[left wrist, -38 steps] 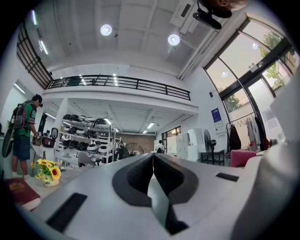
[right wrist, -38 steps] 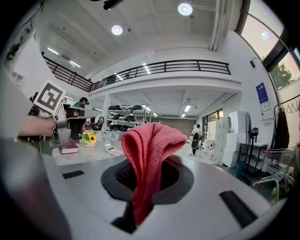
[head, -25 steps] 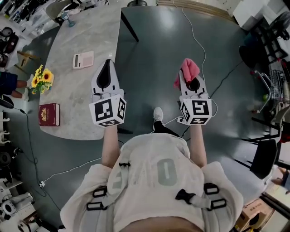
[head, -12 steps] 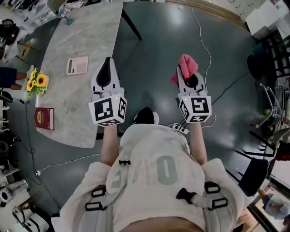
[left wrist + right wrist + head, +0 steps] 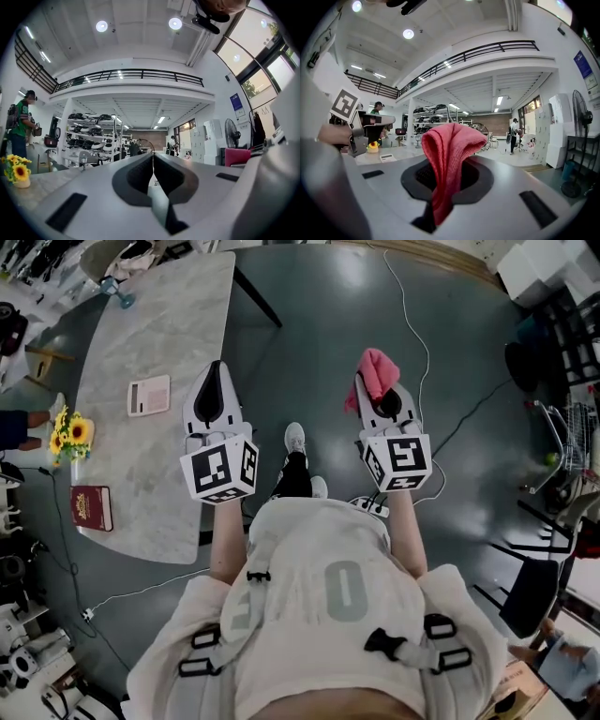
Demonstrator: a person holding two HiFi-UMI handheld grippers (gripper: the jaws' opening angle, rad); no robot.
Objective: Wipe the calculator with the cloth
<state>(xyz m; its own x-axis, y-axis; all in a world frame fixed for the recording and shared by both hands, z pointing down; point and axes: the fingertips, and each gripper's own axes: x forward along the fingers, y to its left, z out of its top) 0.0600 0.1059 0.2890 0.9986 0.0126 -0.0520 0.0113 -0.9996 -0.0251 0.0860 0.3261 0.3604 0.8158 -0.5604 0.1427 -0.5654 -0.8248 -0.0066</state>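
Note:
The calculator [image 5: 149, 395] is pale pink and white and lies flat on the grey marble table [image 5: 159, 324], left of my left gripper [image 5: 214, 371]. That gripper is shut with nothing between its jaws, hovering over the table's right edge; the left gripper view shows the same shut left gripper [image 5: 153, 157]. My right gripper [image 5: 370, 381] is over the floor, well right of the table, shut on a pink cloth [image 5: 375, 371]. In the right gripper view the cloth [image 5: 450, 154] bulges up out of the jaws, and the calculator [image 5: 387, 157] shows small at left.
A sunflower vase [image 5: 67, 434] and a red book [image 5: 92, 507] sit near the table's left edge, a glass [image 5: 114, 292] at its far end. White cables [image 5: 412, 324] trail over the dark floor. A chair [image 5: 530, 587] and a cart [image 5: 567, 437] stand at right.
The person has stepped along, so the table and calculator have slid left and slightly down in the head view. Both grippers keep their pose, the cloth still held.

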